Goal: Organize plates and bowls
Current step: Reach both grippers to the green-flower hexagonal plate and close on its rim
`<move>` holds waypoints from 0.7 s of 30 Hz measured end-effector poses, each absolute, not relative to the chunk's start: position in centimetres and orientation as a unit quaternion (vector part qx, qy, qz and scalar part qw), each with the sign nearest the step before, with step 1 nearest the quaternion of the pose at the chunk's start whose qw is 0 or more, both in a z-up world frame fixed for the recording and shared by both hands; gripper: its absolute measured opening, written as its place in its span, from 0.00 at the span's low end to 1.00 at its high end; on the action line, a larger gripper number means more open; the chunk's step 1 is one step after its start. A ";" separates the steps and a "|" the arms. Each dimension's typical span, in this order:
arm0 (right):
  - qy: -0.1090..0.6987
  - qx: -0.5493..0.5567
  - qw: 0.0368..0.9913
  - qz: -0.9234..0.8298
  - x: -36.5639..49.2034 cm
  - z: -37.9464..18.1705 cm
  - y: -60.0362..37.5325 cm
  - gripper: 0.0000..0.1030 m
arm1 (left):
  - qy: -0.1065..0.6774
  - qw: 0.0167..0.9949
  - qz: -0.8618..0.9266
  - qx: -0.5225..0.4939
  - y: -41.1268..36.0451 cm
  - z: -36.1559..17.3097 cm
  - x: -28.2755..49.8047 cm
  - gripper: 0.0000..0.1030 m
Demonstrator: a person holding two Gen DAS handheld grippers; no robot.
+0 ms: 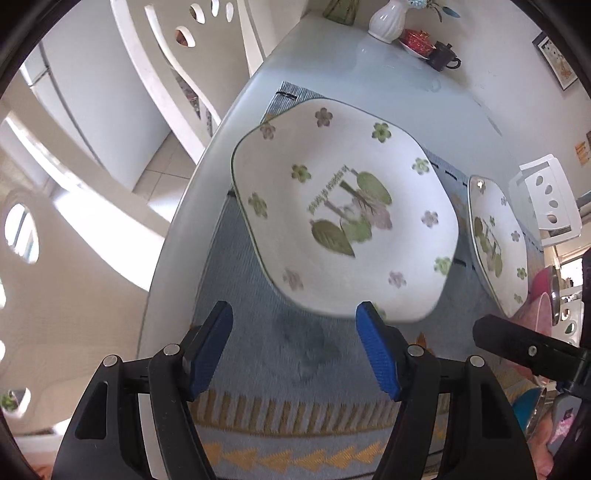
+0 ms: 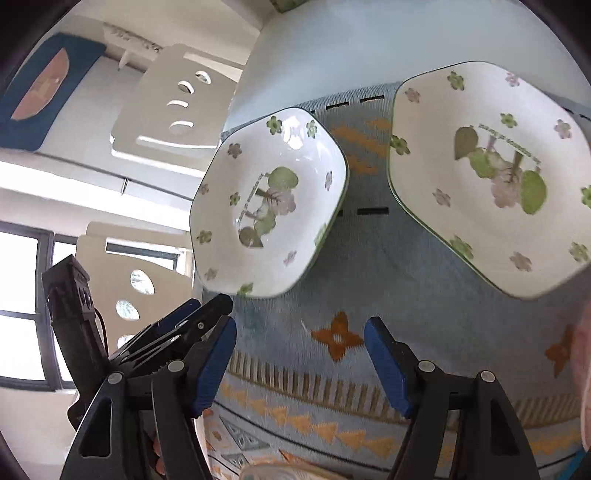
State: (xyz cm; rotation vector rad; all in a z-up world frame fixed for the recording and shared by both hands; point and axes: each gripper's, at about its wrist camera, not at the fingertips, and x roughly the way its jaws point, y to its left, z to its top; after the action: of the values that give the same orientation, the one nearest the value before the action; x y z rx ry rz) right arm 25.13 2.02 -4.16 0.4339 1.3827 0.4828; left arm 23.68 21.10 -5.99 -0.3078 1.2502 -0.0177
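A white square plate with green and purple flowers lies on the blue patterned mat. It also shows at the right of the right wrist view. A matching deeper bowl sits beside it on the mat and shows at the right edge of the left wrist view. My left gripper is open and empty, just short of the plate's near edge. My right gripper is open and empty above the mat, between bowl and plate, nearer than both.
A white vase, a red cup on a saucer and a dark teapot stand at the table's far end. White chairs ring the glass table. The other gripper's body is at left.
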 end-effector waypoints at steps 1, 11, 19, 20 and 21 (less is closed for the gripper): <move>0.626 0.197 0.722 0.218 25.5 -4.3 2.2 0.68 | 0.584 0.800 -0.008 -0.140 21.3 -6.1 24.2 0.64; 0.629 0.220 0.717 0.202 30.1 -6.0 3.8 0.68 | 0.580 0.793 -0.011 -0.184 25.2 -6.7 29.1 0.64; 0.635 0.236 0.712 0.182 32.7 -7.7 4.2 0.66 | 0.585 0.790 -0.017 -0.183 25.2 -7.9 30.8 0.59; 0.631 0.231 0.718 0.182 32.8 -7.5 4.4 0.66 | 0.585 0.790 -0.018 -0.181 25.2 -8.0 30.9 0.58; 0.630 0.226 0.718 0.187 33.0 -7.5 4.7 0.66 | 0.586 0.790 -0.018 -0.181 25.1 -8.1 31.0 0.57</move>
State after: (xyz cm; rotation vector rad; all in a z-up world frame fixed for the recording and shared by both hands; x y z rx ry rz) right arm 33.04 4.71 -7.49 0.5009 1.3942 0.4146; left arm 30.96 25.10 -8.10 -0.3895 1.2618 -0.0390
